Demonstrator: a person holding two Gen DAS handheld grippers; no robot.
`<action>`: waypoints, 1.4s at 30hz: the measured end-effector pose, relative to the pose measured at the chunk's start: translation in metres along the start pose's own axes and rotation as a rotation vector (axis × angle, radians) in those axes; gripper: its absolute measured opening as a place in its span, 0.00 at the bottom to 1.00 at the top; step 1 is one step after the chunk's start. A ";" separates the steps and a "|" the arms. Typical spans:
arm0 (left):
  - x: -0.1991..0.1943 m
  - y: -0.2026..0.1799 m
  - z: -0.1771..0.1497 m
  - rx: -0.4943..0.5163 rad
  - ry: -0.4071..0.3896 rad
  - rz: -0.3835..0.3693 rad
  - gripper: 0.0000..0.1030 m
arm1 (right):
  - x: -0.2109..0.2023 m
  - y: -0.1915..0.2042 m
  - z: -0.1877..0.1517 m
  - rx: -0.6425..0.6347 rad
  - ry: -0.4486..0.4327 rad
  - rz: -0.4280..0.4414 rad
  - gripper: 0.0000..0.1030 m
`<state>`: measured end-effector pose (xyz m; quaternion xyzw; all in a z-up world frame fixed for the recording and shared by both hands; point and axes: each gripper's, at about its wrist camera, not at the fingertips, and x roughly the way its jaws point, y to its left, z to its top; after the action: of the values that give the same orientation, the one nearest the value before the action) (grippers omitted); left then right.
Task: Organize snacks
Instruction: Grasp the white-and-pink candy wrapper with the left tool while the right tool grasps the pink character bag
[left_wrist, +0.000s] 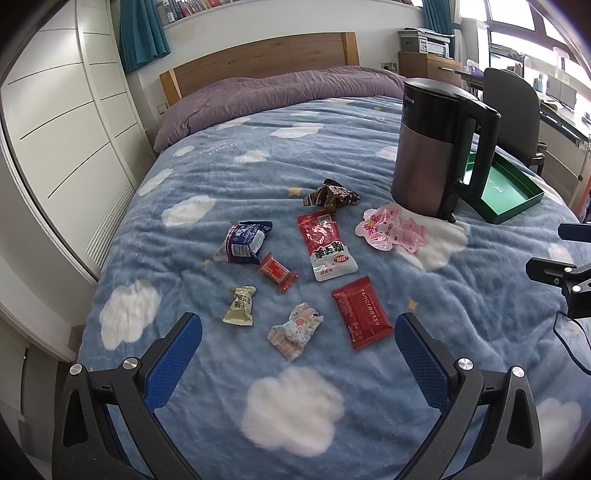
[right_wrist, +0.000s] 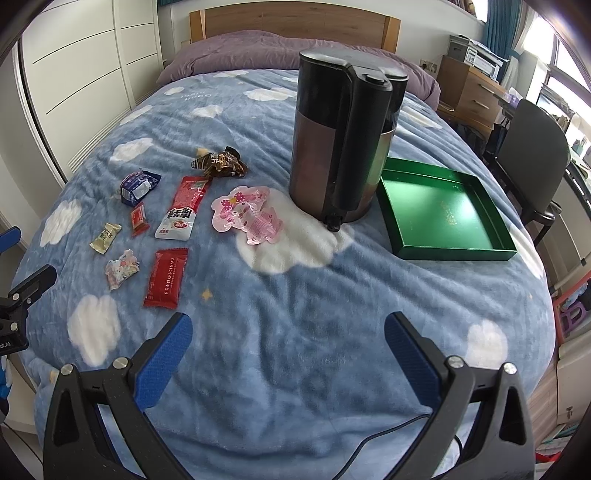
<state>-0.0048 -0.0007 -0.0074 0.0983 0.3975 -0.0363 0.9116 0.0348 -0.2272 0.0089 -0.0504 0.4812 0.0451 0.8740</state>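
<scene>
Several wrapped snacks lie loose on the blue cloud blanket (left_wrist: 207, 170): a red flat packet (left_wrist: 362, 316) (right_wrist: 165, 277), a pastel candy (left_wrist: 294, 330) (right_wrist: 121, 268), a beige candy (left_wrist: 239, 305), a small red candy (left_wrist: 277, 271), a blue-white pack (left_wrist: 243, 242), a long red-white pouch (left_wrist: 327, 245) (right_wrist: 183, 212), a brown wrapper (left_wrist: 331, 195) and a pink character pack (left_wrist: 392, 228) (right_wrist: 248, 216). An empty green tray (right_wrist: 448, 249) (left_wrist: 517, 206) sits at the right. My left gripper (left_wrist: 298, 334) is open just short of the pastel candy. My right gripper (right_wrist: 289, 332) is open over bare blanket.
A dark electric kettle (right_wrist: 338, 147) (left_wrist: 439, 147) stands between the snacks and the tray. A purple duvet (left_wrist: 280, 92) and wooden headboard lie behind. White wardrobes (left_wrist: 66, 110) are left; a black chair (right_wrist: 532, 155) and a desk are right.
</scene>
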 end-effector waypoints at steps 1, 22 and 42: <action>0.000 0.000 0.000 0.000 0.000 0.001 0.99 | 0.000 0.000 0.000 0.000 0.000 0.000 1.00; 0.012 0.025 -0.010 -0.033 0.034 0.048 0.99 | 0.014 0.015 -0.002 -0.023 0.029 0.019 1.00; 0.058 0.086 -0.047 -0.083 0.172 0.063 0.99 | 0.065 0.052 0.005 -0.052 0.109 0.078 1.00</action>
<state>0.0135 0.0935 -0.0682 0.0756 0.4722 0.0173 0.8781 0.0665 -0.1734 -0.0457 -0.0565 0.5284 0.0889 0.8425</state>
